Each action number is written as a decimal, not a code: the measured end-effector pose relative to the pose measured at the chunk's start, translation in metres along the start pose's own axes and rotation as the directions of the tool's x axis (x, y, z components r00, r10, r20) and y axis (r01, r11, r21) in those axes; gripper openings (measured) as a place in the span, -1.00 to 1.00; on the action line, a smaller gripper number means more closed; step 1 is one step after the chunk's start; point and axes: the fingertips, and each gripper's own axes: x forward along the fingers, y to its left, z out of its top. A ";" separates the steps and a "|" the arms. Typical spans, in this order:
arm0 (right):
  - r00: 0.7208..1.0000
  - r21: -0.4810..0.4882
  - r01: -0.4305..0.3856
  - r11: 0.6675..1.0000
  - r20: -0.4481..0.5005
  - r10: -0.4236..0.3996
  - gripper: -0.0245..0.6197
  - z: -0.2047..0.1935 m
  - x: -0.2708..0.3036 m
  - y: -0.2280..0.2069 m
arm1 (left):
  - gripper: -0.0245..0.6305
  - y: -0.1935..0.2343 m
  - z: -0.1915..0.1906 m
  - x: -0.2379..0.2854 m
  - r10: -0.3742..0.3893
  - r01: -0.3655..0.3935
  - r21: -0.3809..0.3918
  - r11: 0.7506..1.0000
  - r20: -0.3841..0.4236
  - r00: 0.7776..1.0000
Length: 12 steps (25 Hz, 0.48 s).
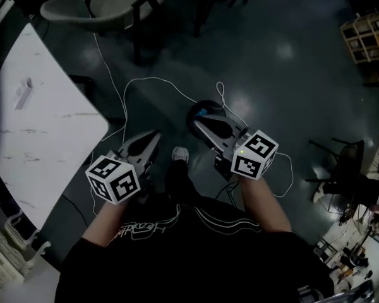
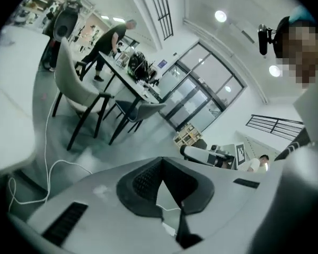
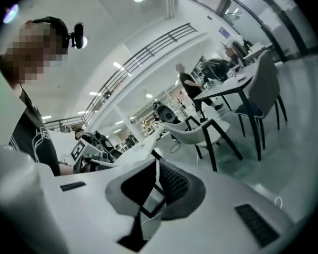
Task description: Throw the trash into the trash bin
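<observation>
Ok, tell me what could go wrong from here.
The white cable loops over the floor right by the shoe; a step could snag it. The left gripper, shut and empty, hangs beside the white table's corner; a swing might knock it.

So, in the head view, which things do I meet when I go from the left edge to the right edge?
white table → left gripper → white shoe → right gripper → black chair
</observation>
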 end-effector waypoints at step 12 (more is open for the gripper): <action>0.975 -0.337 -0.221 0.915 -0.051 0.216 -0.78 0.102 0.130 0.207 | -0.91 -0.003 0.122 -0.223 0.098 -0.162 0.144 0.976 0.373 0.923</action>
